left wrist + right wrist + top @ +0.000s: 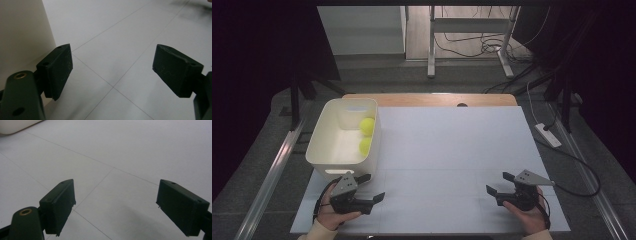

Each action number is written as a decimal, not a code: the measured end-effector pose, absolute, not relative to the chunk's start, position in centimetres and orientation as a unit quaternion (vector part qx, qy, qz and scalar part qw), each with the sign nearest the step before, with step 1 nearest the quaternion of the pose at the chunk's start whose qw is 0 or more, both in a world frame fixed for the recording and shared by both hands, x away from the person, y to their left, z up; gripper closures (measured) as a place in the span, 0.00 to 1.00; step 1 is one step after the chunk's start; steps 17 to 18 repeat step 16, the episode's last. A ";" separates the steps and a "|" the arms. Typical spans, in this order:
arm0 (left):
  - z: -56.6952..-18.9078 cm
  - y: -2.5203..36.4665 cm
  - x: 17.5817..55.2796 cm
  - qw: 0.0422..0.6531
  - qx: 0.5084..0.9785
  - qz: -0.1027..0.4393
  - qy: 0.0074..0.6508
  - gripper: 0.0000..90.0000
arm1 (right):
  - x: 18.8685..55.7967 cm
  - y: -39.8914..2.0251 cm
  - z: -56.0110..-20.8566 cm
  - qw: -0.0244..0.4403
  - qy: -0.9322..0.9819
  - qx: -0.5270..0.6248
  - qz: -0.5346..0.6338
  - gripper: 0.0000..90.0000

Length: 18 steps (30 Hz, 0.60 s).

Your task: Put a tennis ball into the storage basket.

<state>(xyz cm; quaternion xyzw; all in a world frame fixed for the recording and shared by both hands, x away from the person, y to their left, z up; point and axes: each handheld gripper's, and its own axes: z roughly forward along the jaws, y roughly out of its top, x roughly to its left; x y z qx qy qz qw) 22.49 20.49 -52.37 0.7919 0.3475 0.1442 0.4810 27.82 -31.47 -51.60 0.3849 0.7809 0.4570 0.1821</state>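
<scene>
Two yellow-green tennis balls, one (367,126) farther back and one (365,145) nearer, lie inside a white plastic bin (326,145) at the left of the white table. My left gripper (373,187) rests near the table's front left, just in front of the bin, open with nothing between its jaws. In the left gripper view its black pads (59,70) stand wide apart over bare table, with the bin wall (22,32) at the left. My right gripper (498,183) sits at the front right, open and empty, its pads (60,203) spread over the table.
The white table surface (447,150) has thin seam lines. A wooden strip (432,99) runs along its far edge. Beyond it are a desk frame (472,40), floor cables and a white power strip (548,134) at the right.
</scene>
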 end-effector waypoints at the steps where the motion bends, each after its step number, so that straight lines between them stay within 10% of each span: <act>1: -52.4 20.5 22.5 0.481 0.792 0.145 0.347 0.19 | 27.8 -31.5 -51.6 0.182 0.781 0.385 0.457 0.17; 18: -52.2 20.5 22.4 0.487 0.788 0.146 0.347 0.19 | 27.8 -31.4 -51.6 0.178 0.782 0.380 0.461 0.17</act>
